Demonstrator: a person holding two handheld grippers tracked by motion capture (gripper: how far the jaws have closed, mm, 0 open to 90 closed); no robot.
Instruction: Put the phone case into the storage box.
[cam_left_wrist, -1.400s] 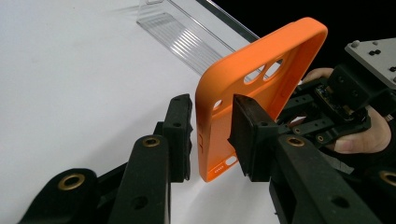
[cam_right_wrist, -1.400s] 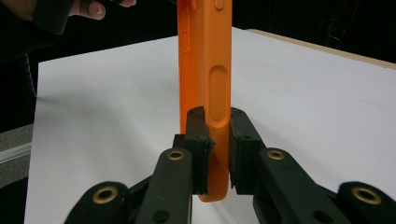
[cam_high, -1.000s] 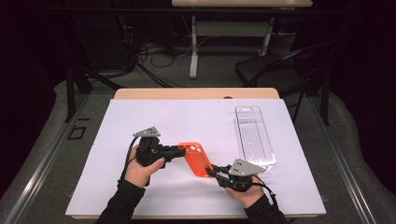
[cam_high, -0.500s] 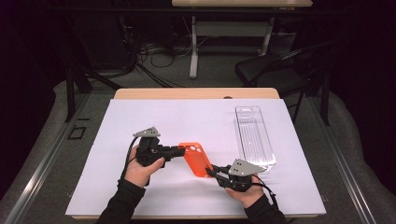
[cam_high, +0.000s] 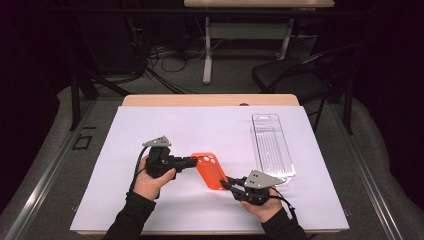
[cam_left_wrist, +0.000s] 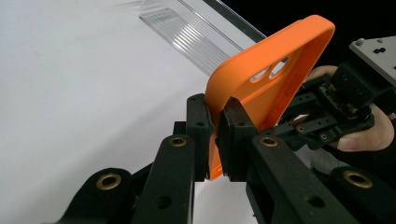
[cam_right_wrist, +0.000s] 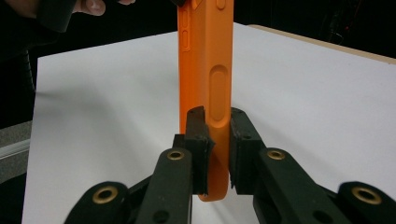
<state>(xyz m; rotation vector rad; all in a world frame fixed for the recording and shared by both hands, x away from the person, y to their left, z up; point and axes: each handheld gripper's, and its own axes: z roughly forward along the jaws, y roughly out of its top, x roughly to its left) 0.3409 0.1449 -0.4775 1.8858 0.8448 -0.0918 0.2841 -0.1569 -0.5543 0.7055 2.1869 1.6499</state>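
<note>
An orange phone case (cam_high: 210, 170) is held between both grippers, just above the white table cover (cam_high: 200, 125). My left gripper (cam_high: 192, 161) reaches in from the left; its jaws have just been closing and now pinch the case's camera-cutout end. In the left gripper view the pads (cam_left_wrist: 233, 116) press on the rim of the case (cam_left_wrist: 275, 56). My right gripper (cam_high: 226, 184) comes from the lower right and is shut on the other end. In the right gripper view the case (cam_right_wrist: 205, 46) stands edge-on between the jaws of the right gripper (cam_right_wrist: 217, 126).
A clear plastic blister package (cam_high: 272, 145) lies lengthwise on the right side of the cover, also seen as a ribbed tray (cam_left_wrist: 187, 32) beyond the case. A dark chair (cam_high: 295, 75) and desk legs stand behind the table's wooden far edge (cam_high: 210, 100).
</note>
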